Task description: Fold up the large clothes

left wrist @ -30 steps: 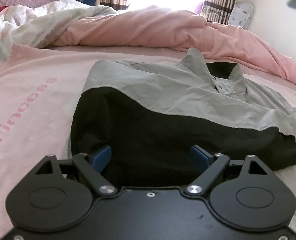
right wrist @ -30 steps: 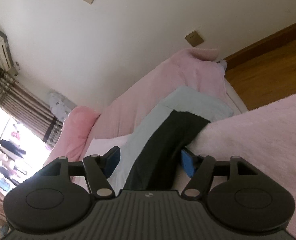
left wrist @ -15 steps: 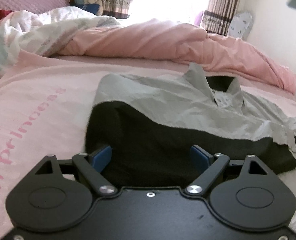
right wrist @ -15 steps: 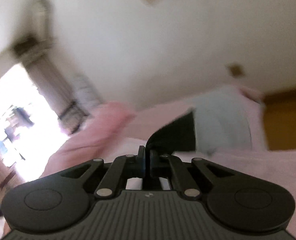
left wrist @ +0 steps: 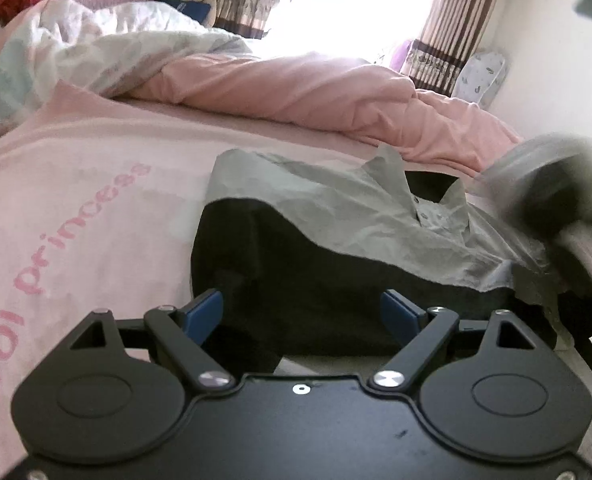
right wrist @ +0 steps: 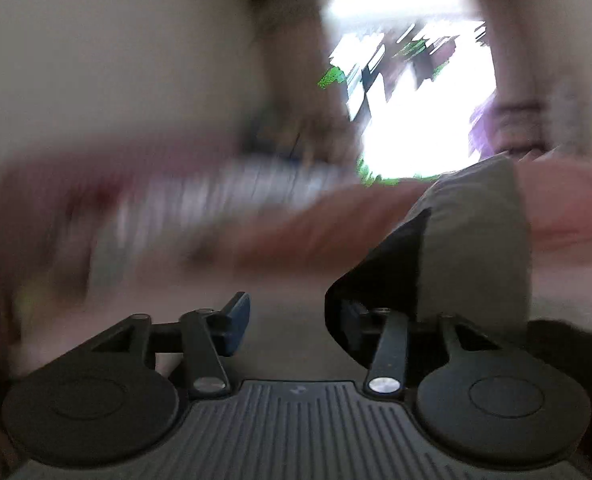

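A grey and black polo shirt [left wrist: 335, 240] lies on the pink bed. My left gripper [left wrist: 301, 314] is open, low over the shirt's black near part, with cloth between its blue pads. My right gripper [right wrist: 296, 320] is open in its own blurred view; a fold of the shirt [right wrist: 455, 256] drapes over its right finger. The right gripper also shows as a blurred shape [left wrist: 555, 196] at the right of the left wrist view, above the shirt's right side.
A rumpled pink duvet [left wrist: 315, 96] and a white quilt [left wrist: 108, 48] lie across the far side of the bed. The pink blanket with "princess" lettering [left wrist: 76, 220] spreads to the left. Curtains and a bright window [left wrist: 335, 4] stand behind.
My right gripper shut on the shirt, swung quickly left with it, and has now opened. The shirt's right side has been drawn over. My left gripper stayed open over the black part.
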Motion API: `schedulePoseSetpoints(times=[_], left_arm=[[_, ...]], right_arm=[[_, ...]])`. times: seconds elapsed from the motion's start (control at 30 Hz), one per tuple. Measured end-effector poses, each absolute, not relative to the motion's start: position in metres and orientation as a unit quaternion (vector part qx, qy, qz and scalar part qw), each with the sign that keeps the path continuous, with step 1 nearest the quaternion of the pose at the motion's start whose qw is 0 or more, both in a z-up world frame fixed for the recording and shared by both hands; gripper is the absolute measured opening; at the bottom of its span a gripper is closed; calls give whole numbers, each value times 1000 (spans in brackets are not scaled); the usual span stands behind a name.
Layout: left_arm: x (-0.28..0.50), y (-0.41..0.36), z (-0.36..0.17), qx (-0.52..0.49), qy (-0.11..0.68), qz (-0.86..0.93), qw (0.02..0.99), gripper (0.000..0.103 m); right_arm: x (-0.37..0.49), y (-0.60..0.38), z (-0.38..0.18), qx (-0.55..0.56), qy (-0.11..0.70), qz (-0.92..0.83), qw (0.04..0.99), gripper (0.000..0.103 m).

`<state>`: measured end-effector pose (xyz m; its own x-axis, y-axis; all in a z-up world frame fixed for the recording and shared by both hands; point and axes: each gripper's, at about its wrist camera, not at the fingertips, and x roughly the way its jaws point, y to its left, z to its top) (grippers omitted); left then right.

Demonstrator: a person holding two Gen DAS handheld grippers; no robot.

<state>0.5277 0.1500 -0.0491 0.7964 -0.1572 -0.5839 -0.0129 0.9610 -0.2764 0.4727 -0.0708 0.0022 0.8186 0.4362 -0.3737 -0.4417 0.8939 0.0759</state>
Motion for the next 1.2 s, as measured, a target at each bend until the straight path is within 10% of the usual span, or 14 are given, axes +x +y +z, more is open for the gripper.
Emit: schedulePoseSetpoints(times=[0.47,0.9,1.2], left_arm=[[559,106,-53,-175,322,-116,923,88],[558,122,-48,-152,333,-53,929,88],[550,127,-45,-169,330,-56,927,88]], right_arm=[[457,-234,-29,164,249,78,951,62],[523,-113,-37,47,268,111,956,39],[475,-148,-13,94,233,153,956,41]])
